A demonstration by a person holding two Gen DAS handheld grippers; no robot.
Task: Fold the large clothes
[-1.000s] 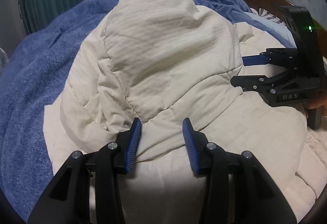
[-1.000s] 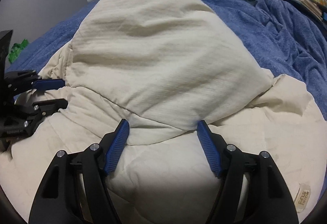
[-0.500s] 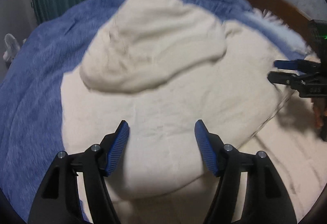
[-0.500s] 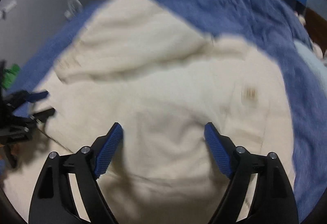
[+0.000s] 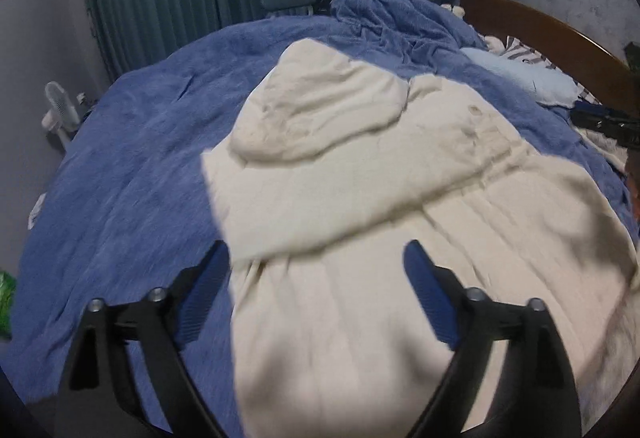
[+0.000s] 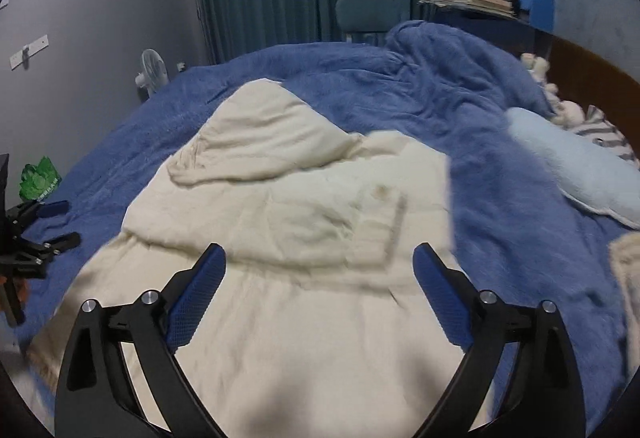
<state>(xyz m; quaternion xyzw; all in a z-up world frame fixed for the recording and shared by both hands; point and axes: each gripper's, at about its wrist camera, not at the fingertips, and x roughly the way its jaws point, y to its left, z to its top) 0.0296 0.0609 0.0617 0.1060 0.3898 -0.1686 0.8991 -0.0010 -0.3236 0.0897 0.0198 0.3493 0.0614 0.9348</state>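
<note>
Cream hooded coat lies part-folded on the blue blanket, both grippers, left and right, spread and empty above it; next fold likely needs an edge regrasped.

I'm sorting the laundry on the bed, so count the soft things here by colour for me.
Cream: 1, the cream quilted hooded coat
Dark blue: 1, the dark blue fleece blanket
Pale blue: 1, the pale blue pillow
Total: 3

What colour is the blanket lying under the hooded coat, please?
The blanket is blue, seen best in the right wrist view.
</note>
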